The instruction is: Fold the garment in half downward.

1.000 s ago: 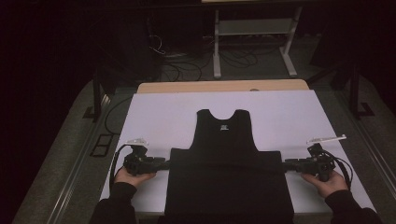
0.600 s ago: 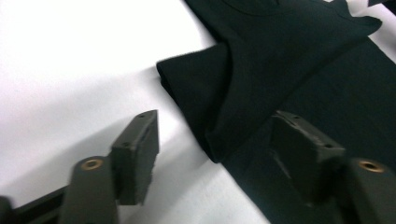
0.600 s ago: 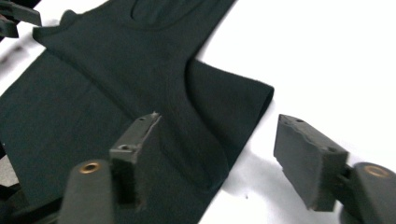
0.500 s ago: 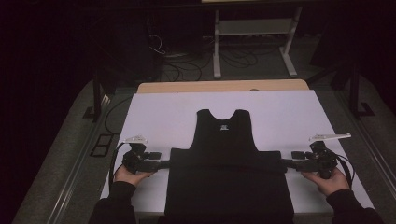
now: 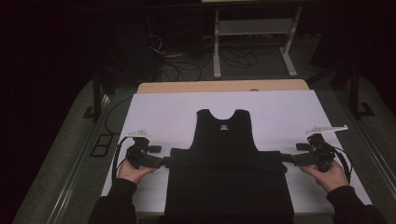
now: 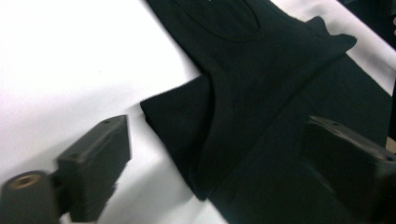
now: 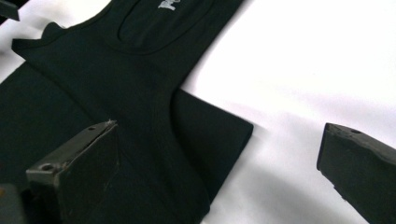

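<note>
The black tank top (image 5: 226,158) lies flat in the middle of the white sheet (image 5: 168,112), neckline away from the person, its lower half folded up so a wide band runs across it. And there's the release: the left gripper (image 5: 164,162) sits at the left end of that fold, the right gripper (image 5: 288,160) at the right end, both level with the crease. Their jaws have just been opening and now stand wide apart. In the left gripper view the folded corner (image 6: 175,121) lies between the jaws, untouched; in the right gripper view the opposite corner (image 7: 219,135) does the same. It looks as though the symmetrical hold kept the fold straight, and letting go together lets it settle evenly.
</note>
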